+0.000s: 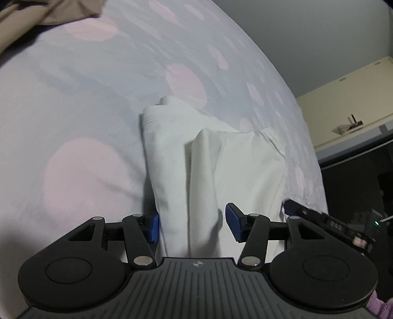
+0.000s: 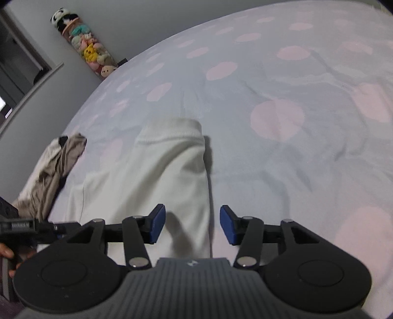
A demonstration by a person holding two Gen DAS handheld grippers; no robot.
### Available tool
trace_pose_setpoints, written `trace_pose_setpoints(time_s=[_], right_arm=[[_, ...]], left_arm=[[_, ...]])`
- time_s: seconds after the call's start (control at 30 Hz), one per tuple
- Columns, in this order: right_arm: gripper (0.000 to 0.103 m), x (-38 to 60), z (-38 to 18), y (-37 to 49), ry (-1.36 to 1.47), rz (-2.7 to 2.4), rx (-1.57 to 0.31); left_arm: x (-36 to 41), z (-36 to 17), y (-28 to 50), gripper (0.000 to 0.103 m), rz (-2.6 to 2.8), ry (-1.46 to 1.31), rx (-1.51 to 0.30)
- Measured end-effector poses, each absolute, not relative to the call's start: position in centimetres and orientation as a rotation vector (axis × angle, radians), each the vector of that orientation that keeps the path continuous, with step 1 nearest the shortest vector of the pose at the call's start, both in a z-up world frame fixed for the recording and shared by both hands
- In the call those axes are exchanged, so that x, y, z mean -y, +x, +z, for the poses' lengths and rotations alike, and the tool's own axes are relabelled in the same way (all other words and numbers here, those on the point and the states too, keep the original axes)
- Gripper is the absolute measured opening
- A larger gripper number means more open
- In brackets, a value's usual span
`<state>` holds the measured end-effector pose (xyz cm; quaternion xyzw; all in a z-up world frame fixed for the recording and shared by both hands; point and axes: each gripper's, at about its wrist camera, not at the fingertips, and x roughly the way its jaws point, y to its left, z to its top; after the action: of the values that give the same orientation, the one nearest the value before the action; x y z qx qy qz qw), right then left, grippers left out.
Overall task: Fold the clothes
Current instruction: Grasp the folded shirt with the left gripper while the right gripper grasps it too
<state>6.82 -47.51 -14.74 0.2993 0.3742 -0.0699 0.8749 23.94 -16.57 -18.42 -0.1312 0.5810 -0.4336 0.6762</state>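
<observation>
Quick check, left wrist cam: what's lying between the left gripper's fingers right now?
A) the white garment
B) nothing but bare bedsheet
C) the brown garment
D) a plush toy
A: in the left wrist view the white garment runs up from between the left gripper fingers, which stand apart without pinching it; the brown garment lies far off at the top left corner of the spotted bedsheet.

both grippers [image 1: 191,227] [image 2: 192,225]: black linkage arms, blue pads [image 1: 154,228], silver rivets, ribbed grey base.
</observation>
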Motion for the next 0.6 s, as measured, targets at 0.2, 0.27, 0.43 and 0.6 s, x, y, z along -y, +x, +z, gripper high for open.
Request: trace_pose_setpoints(time_s=[0.2,0.27,0.43,0.6], right_arm=[[0.053,49.4,-16.5,10.1,0.759,-0.072,-0.753],[0.053,49.6,-17.0,10.8,0.793,-0.051,-0.752],[0.024,49.5,-17.3,11.6,0.797,-0.044,-0.753],[0.012,48.8,-16.3,10.9,0.764,-0.032,-0.696]], left_arm=[[18.6,-18.7,25.1,0.043,-1.040,-0.285,-1.320],[19.2,-18.8,25.1,0.035,-1.047,-0.275,-1.318],[19.9,-19.0,25.1,0.011,-1.026,-0.256,-1.308],[20.5,-17.2,23.3,0.009,-1.002,-0.159,-1.224]])
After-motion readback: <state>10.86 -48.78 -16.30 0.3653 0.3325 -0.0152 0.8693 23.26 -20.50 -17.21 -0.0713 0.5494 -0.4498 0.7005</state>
